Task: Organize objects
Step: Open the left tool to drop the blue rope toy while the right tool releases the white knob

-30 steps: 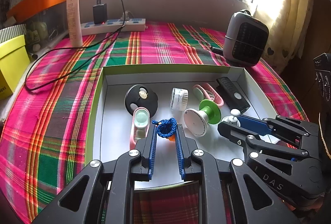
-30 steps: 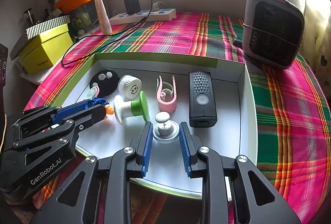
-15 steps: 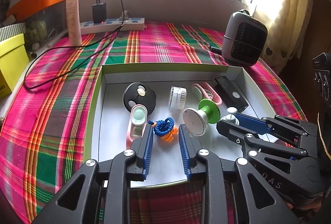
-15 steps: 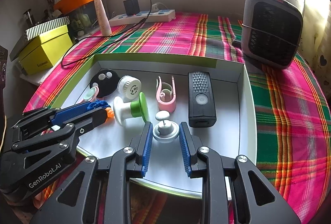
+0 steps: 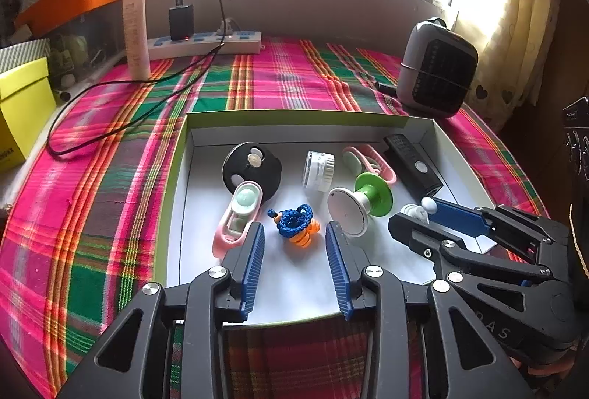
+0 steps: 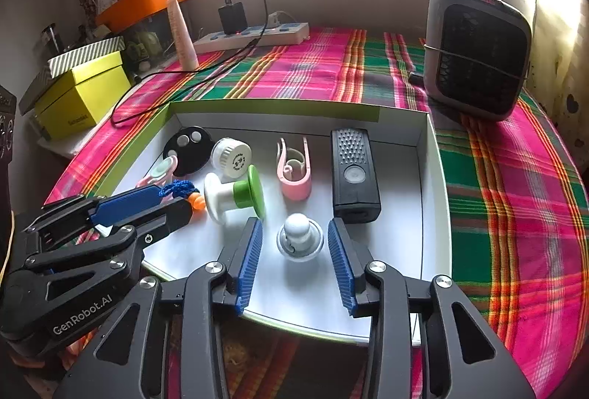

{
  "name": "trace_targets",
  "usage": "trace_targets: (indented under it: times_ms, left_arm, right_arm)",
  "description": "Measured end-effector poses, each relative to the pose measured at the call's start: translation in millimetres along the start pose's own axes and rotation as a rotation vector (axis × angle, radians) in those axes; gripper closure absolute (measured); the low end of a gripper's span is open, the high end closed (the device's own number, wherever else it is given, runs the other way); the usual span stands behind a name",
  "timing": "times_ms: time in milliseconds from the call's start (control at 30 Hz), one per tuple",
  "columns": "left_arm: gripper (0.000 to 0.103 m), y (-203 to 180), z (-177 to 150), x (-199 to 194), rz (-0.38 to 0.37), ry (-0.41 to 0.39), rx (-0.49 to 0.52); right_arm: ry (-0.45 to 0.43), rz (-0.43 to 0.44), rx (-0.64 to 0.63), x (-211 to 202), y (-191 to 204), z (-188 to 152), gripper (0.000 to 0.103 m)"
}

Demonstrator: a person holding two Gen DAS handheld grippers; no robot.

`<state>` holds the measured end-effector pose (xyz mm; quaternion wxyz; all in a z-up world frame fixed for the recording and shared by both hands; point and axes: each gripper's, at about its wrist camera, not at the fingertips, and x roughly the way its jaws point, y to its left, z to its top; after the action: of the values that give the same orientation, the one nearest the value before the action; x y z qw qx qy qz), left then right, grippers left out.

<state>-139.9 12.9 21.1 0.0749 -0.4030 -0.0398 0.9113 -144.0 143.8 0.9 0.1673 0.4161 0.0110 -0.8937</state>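
A: Status: left hand-held gripper [image 5: 294,244] has its jaws spread wide, nothing held. The blue-corded orange toy [image 5: 296,227] lies on the tray floor between the pads, touching neither.

B: And the right?

A: Right hand-held gripper [image 6: 294,244] is also wide and empty. The small white knob piece [image 6: 300,238] sits between its fingers with a gap on both sides. Both items are in the near part of the white tray [image 6: 432,178], which sits on the plaid-covered worktop [image 6: 515,196].

B: Risks?

A: Crowding, mostly. On the left, the pink clip with the mint disc [image 5: 239,214] is just beside the left finger, and the green-and-white spool [image 5: 359,203] is just beside the right finger. Any sideways drift probably knocks one of them.

B: The spool looks like it lies on its side.

A: Yes, so I'd expect it to roll if bumped, maybe into the black remote [image 6: 354,174] or the pink holder [image 6: 294,170].

B: Cord?

A: It's loose braid. It could snag on the ribbed pad and drag the toy along if the hand-held gripper pulls away.

B: Right side?

A: The knob piece is round on top and looks light. An off-centre squeeze could squirt it out towards the near tray wall. Also, the two hand-held grippers are close together, so their finger frames could clash.
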Motion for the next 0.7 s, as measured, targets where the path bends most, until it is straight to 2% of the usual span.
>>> trace_targets:
  times_ms: [267,700]
  left_arm:
    - [0.063,0.8,-1.7,-6.9,0.001,-0.012,0.002]
    - [0.063,-1.5,-10.9,-29.8,-0.005,-0.042,0.008]
  right_arm:
    - [-0.017,-0.005,-0.003,-6.6,2.3,-3.1,0.063]
    - [-0.053,-0.012,-0.003,-25.9,10.5,-11.5,0.063]
